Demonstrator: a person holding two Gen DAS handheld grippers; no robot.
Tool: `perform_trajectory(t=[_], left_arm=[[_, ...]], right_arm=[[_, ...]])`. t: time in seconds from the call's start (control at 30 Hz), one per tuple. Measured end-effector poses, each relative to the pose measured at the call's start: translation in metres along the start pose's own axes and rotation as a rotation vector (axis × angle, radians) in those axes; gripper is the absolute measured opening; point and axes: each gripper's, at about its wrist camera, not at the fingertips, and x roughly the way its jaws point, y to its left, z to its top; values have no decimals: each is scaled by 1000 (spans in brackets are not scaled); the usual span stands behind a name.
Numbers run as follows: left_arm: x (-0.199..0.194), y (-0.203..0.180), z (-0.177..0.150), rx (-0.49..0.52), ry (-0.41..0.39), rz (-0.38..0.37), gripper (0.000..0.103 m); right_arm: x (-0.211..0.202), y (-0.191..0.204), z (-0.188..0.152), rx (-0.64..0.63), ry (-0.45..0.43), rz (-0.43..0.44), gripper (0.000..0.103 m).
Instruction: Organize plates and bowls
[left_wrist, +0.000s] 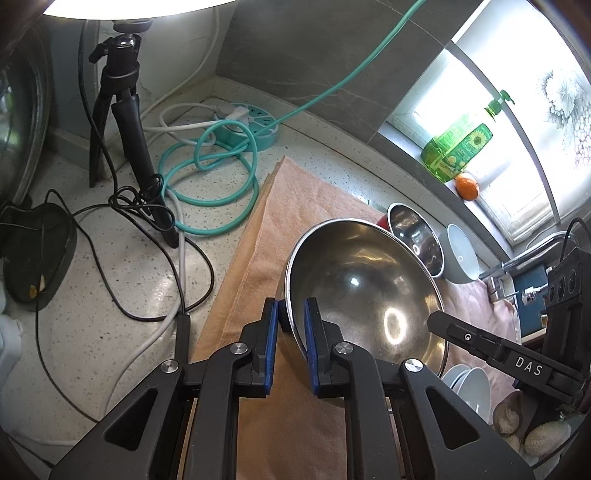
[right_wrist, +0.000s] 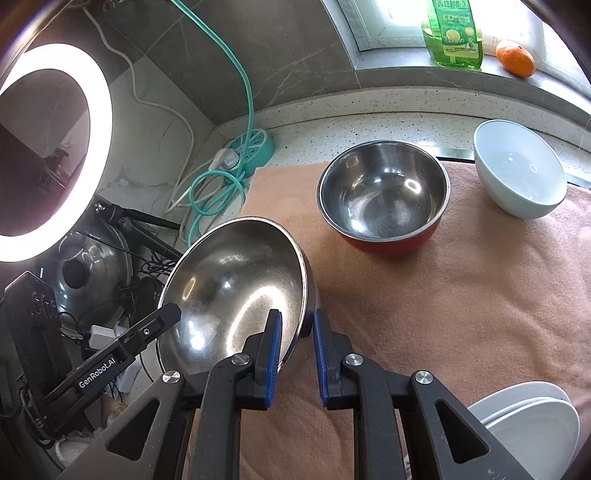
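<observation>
You hold the big shiny round steel bowl (right_wrist: 236, 295) by its rim with both claws. Your left gripper (left_wrist: 291, 325) is clamped on one side, your right gripper (right_wrist: 297, 332) on the other. The bowl is tilted above the peach towel (right_wrist: 443, 295) and empty. At 1 o'clock in the right view sits an empty red-sided steel bowl (right_wrist: 384, 195), then an empty pale blue bowl (right_wrist: 519, 168). White plates (right_wrist: 532, 421) are stacked at 4 o'clock.

a lit ring light (right_wrist: 55, 151) glows beside grey marbled wall tiles (right_wrist: 295, 48), above a speckled stone counter (left_wrist: 122, 266); daylight floods the window (left_wrist: 517, 122) behind.
</observation>
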Motion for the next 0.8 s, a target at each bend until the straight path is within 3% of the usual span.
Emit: perform_trajectory(t=[0.8], left_arm=[[-34,-19,-50,-11,3,-16,12]], right_arm=[[-41,-9,-49,-17,-9,17,16]])
